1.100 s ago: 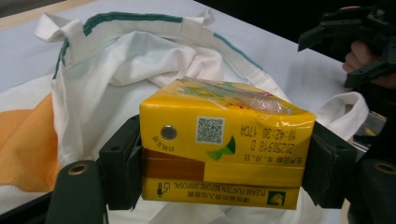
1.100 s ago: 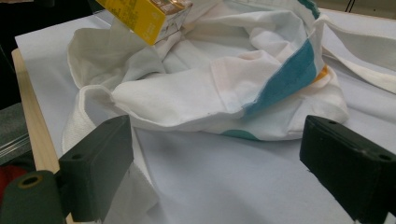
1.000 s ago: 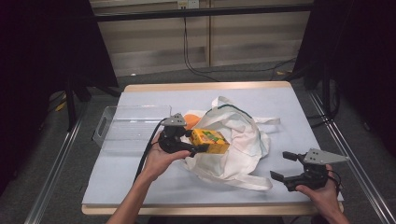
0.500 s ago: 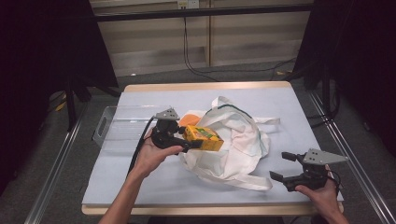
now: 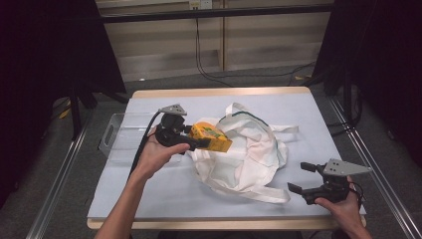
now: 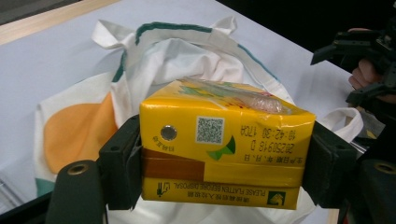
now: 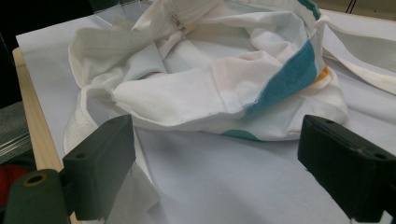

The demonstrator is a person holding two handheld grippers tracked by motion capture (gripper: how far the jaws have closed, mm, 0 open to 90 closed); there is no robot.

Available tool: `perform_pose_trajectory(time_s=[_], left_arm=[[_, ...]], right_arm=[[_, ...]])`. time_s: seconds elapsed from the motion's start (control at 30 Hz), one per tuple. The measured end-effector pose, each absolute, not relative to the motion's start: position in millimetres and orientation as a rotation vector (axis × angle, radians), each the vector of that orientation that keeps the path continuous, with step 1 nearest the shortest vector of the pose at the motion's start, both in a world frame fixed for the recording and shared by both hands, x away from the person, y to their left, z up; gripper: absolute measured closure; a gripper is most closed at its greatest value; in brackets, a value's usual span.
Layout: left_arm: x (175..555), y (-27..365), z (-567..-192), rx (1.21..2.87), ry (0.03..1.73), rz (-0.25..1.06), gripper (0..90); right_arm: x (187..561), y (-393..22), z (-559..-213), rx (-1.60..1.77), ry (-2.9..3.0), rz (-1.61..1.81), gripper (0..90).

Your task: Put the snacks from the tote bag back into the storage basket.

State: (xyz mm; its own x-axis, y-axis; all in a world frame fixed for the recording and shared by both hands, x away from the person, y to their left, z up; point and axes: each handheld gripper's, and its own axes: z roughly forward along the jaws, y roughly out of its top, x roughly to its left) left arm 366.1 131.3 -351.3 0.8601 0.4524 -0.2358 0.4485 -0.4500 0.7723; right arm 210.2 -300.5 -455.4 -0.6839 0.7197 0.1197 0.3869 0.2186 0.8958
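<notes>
Fingers (image 6: pixel 119 172) of our left gripper (image 5: pixel 191 139) clamped on yellow juice carton (image 6: pixel 224 149), carton lifted above white tote bag (image 5: pixel 249 154) on the surface (image 5: pixel 164 194), our right gripper (image 5: pixel 304 178) fingers spread wide, holding nothing, near bag's edge

Drink carton (image 6: pixel 219 154): bright yellow, with a brown band, a green leaf mark, a black-and-white square code and dark print; centre of the left gripper view.
Tote bag (image 5: pixel 249 154): white cloth, teal trim, an orange patch (image 6: pixel 77 128) at left of the left gripper view.
Table cover (image 5: pixel 298 109): pale blue-grey, with a light wood edge.
Left gripper (image 5: pixel 199 142) and right gripper (image 5: pixel 298 178): black, grey plates on top.
Tray (image 5: pixel 124 137): clear, upper left of the table.
</notes>
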Motion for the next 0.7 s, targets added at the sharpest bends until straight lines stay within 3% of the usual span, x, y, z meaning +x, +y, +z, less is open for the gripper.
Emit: perform_pose_trajectory(time_s=[0.7], left_arm=[[397.2,159.8,-331.2,2.051,0.812,-0.01,27.3]], right_arm=[[209.9,-300.9,-455.3,1.032,2.174,1.456,11.1]])
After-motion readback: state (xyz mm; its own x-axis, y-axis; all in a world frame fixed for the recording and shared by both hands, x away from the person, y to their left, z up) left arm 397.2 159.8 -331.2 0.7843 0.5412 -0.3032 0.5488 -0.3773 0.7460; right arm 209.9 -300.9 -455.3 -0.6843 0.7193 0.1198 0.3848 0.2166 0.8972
